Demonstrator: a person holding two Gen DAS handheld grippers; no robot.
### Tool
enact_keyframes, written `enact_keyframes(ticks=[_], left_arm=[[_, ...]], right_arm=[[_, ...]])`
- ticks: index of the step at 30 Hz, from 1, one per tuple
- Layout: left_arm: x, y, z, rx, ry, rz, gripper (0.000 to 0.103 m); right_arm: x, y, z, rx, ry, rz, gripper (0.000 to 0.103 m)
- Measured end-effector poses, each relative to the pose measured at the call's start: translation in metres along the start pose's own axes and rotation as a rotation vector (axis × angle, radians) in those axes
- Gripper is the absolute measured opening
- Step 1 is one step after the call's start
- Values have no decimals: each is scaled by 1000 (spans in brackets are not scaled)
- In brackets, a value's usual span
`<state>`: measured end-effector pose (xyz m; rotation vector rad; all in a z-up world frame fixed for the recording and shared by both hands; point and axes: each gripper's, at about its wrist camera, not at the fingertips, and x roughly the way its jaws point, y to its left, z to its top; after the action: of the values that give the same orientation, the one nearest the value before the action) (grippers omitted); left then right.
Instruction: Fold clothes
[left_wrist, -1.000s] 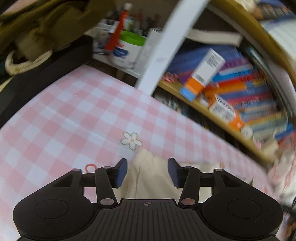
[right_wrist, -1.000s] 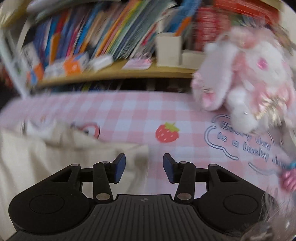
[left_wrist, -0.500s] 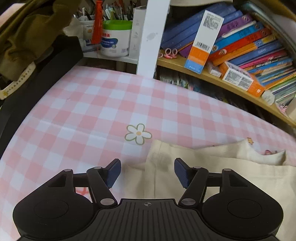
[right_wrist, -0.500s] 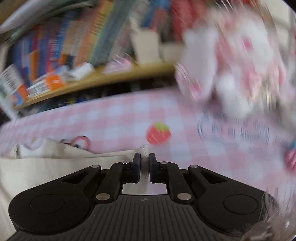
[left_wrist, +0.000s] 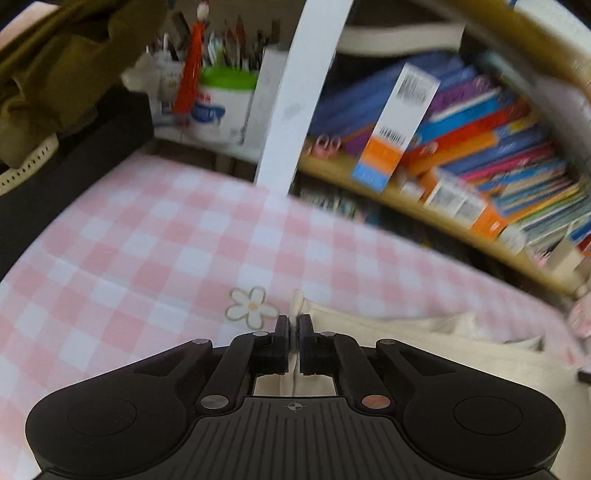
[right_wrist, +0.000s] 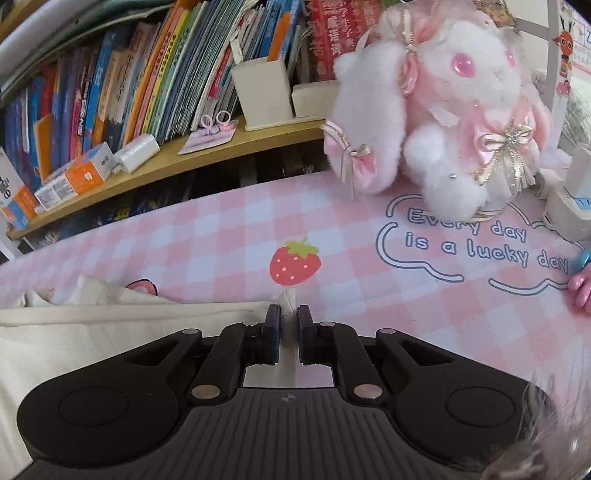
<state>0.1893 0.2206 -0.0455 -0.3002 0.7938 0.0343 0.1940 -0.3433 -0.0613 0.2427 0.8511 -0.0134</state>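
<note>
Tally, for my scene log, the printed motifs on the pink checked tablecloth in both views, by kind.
Daisy flower: 1
Strawberry: 1
"Every day is a lucky day" speech bubble: 1
Red motif partly hidden by the cream garment: 1
Total: 4

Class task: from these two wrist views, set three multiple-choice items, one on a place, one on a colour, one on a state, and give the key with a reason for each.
1. Where does the plush rabbit sit?
A. on the shelf among the books
B. on the checked tablecloth, above the printed words
C. on the cream garment

2. What colour is the garment being folded?
A. cream
B. olive green
C. pink

3. How do the jaws of the right gripper stand?
A. wide open above the cloth
B. shut on nothing
C. shut on a corner of the garment

Key: 1 B, the rabbit rests on the cloth just above the words. 2 A, the fabric is pale cream against the pink checks. 3 C, a tip of cream fabric sticks up between the closed jaws.
</note>
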Motion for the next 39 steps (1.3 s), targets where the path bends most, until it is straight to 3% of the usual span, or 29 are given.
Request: enact_keyframes(ticks=[4, 5, 6, 7, 8, 11, 15, 20, 26, 34, 39], left_arm=[[10, -1, -1, 19, 25, 49, 17], [11, 0, 0, 18, 29, 68, 33], [9, 1, 0, 14, 30, 93, 51], [5, 2, 0, 11, 22, 109, 56], [-2, 3, -1, 11, 1, 112, 57], [-25, 5, -5, 3, -47, 89, 58], [-60, -3, -24, 13, -75, 25, 72], [-93, -17, -67, 76, -45, -8, 72], [-113, -10, -111, 99, 29, 26, 72], [-115, 21, -129, -24, 95, 39, 72], [-115, 21, -132, -28, 90, 32, 71]], right_arm=[[3, 6, -1, -42, -1, -27, 9], [3, 8, -1, -61, 1, -41, 12], [3, 9, -1, -75, 4, -55, 22], [2, 9, -1, -79, 5, -70, 28], [0, 7, -2, -76, 3, -83, 33], [-13, 1, -6, -48, -16, -74, 34], [-40, 5, -22, -70, -29, -61, 36], [-75, 9, -57, -45, -13, -39, 39], [-115, 8, -106, 2, 25, -47, 43], [-144, 15, -154, 88, 63, -48, 45], [-145, 24, -164, 61, 68, -76, 44]])
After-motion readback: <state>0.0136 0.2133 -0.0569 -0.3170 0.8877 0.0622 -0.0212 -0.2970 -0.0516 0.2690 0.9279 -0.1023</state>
